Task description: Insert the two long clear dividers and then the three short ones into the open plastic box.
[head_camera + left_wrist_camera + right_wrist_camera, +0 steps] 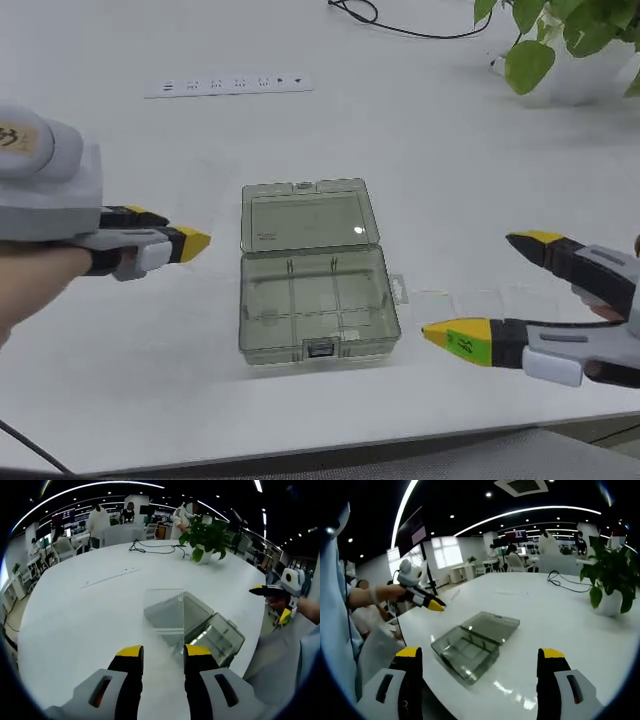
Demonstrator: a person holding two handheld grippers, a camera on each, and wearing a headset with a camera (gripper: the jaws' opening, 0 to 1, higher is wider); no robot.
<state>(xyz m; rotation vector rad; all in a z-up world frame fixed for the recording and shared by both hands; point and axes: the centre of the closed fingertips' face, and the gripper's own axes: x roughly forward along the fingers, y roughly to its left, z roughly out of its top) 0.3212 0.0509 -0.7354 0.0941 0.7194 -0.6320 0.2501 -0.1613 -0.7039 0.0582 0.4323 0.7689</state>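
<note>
The open smoky-clear plastic box (315, 305) lies mid-table, its lid (308, 215) folded back on the far side. Thin divider walls form a grid inside the base. Faint clear pieces (450, 298) lie on the table just right of the box. My left gripper (185, 240) hovers left of the box, its jaws a little apart with nothing between them. My right gripper (490, 287) hovers right of the box, spread wide and empty. The left gripper view has the box (210, 630) ahead of the left gripper (164, 652). The right gripper view shows the box (470, 647) beyond the right gripper (480, 653).
A white power strip (228, 85) lies at the back left, with a black cable (400, 25) and a potted plant (560, 40) at the back right. The table's front edge (330, 445) runs close below the box. People stand at desks in the distance (100, 517).
</note>
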